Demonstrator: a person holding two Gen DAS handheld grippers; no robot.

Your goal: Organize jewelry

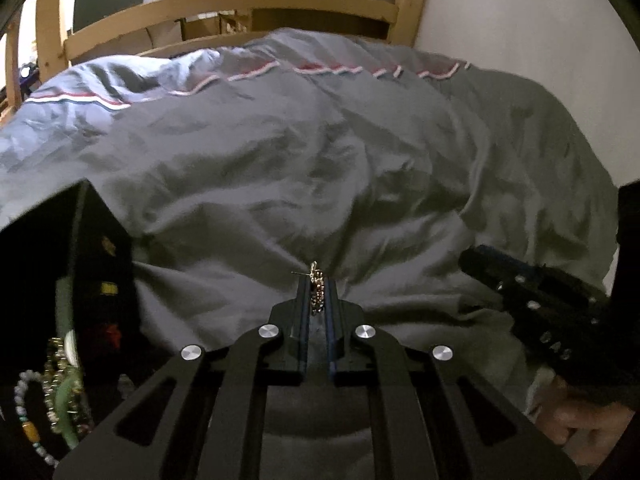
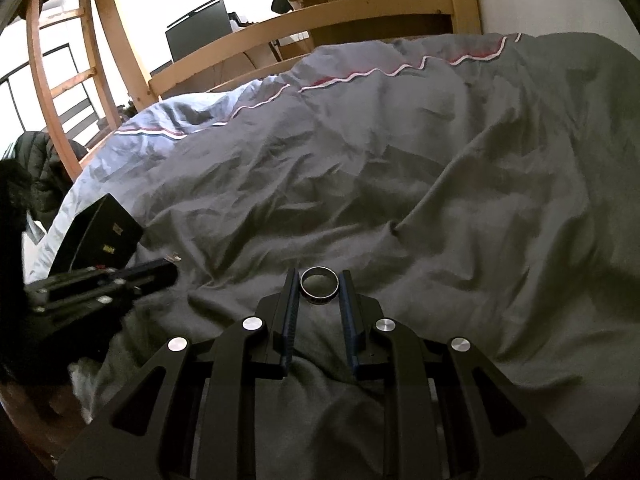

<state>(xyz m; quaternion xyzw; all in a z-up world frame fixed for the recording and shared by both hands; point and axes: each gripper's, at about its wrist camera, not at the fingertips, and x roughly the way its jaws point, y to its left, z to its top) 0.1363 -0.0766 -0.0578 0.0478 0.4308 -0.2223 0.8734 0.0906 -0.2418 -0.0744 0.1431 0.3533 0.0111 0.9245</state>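
Where the wooden bed frame (image 2: 224, 64) of pale slats ends, a soft grey duvet (image 1: 320, 168) spreads in crumpled folds, with a red and white wavy stripe across its far part. At its near left edge stands a black jewelry box (image 1: 96, 256), hard-edged and open, with beaded bracelets (image 1: 52, 392) heaped in its lower part: round pale beads, a smooth green bangle, gold links. Both tools are black, matte and angular, with silver rivets and blue ridged pads. In the left wrist view the left gripper (image 1: 318, 288) is pinched nearly closed on a small gold chain piece (image 1: 317, 290), which sticks up past the tips. In its own view the right gripper (image 2: 319, 286) stands narrowly parted, clasping a smooth silver ring (image 2: 320, 285) with a dark band, held just above the duvet.
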